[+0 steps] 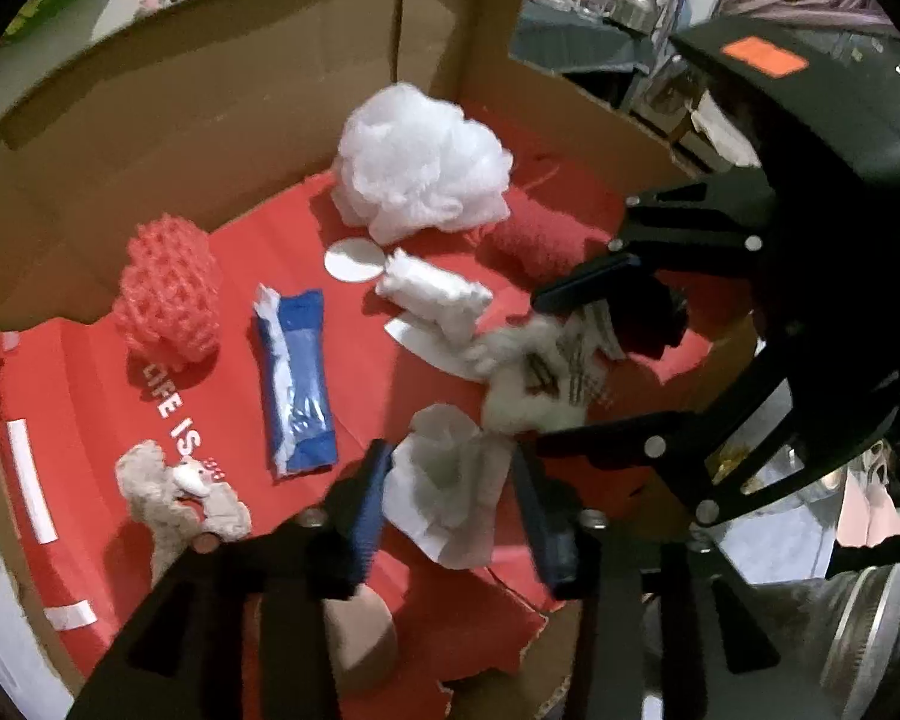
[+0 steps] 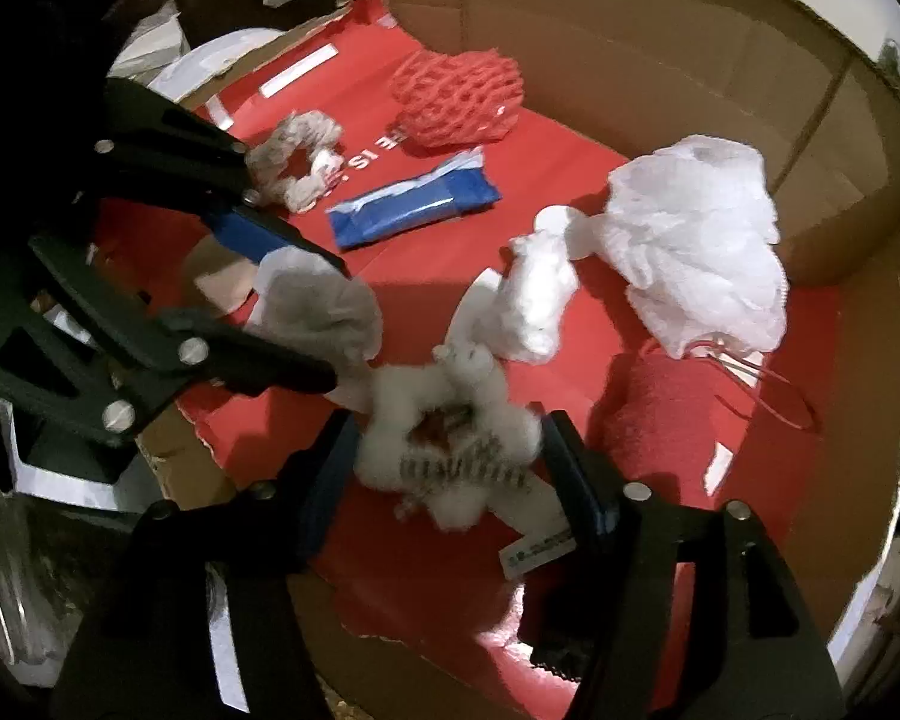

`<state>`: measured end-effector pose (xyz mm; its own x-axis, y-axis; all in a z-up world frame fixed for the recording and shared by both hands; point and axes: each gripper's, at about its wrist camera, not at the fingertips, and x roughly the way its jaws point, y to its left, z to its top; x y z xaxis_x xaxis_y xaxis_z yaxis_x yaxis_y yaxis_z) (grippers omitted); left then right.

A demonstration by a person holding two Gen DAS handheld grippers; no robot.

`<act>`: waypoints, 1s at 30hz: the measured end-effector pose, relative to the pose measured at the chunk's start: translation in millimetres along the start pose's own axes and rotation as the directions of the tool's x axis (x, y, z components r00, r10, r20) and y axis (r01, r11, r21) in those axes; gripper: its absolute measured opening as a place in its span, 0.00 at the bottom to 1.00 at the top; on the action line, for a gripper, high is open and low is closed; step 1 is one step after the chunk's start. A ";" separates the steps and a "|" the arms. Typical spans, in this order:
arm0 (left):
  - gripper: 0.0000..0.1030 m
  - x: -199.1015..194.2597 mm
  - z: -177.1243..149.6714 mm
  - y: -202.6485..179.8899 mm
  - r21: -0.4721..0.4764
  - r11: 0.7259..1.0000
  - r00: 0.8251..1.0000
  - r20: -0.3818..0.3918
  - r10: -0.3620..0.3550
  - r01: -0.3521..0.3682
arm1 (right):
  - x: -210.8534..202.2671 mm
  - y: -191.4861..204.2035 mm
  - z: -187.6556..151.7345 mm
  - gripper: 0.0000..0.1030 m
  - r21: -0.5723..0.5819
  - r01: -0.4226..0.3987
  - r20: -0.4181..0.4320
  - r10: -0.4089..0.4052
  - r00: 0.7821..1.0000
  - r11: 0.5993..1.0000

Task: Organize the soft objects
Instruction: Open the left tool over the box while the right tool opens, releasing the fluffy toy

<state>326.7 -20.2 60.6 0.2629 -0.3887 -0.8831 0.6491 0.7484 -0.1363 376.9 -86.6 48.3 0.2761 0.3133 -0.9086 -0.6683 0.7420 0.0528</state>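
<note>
Soft items lie on a red sheet (image 1: 354,360) inside a cardboard box (image 1: 210,78). My left gripper (image 1: 450,480) is open around a crumpled white tissue (image 1: 450,474), also seen in the right wrist view (image 2: 324,306). My right gripper (image 2: 450,462) is open around a white plush toy with a striped scarf (image 2: 450,438); it shows in the left wrist view (image 1: 534,378) between the right gripper's fingers (image 1: 588,282). Whether either gripper's pads touch its item I cannot tell.
Around lie a white mesh bath puff (image 1: 420,162), a red foam net (image 1: 168,294), a blue tissue pack (image 1: 297,378), a beige scrunchie (image 1: 174,492), a white cotton roll (image 1: 432,294) and a red knitted item (image 2: 666,414). Box walls rise behind.
</note>
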 end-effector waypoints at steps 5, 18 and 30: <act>0.63 -24.7 -5.4 -0.4 -0.040 0.999 0.998 0.064 0.023 -0.020 | -12.8 -5.4 -1.3 0.63 0.058 0.012 0.025 -0.013 1.000 0.998; 0.96 -83.1 -46.9 10.3 -0.358 0.929 0.961 0.206 0.183 -0.100 | -77.2 -6.7 -30.5 0.81 0.365 0.077 0.115 -0.127 0.985 0.928; 0.96 -69.1 -71.0 3.1 -0.471 0.860 0.950 0.124 0.287 -0.199 | -76.9 6.8 -57.3 0.80 0.496 0.153 0.069 -0.215 0.974 0.855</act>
<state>259.9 47.1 89.4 0.5244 -0.2208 -0.8223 0.1698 0.9735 -0.1530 311.5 -139.6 94.9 0.4603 0.1866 -0.8679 -0.1864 0.9762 0.1111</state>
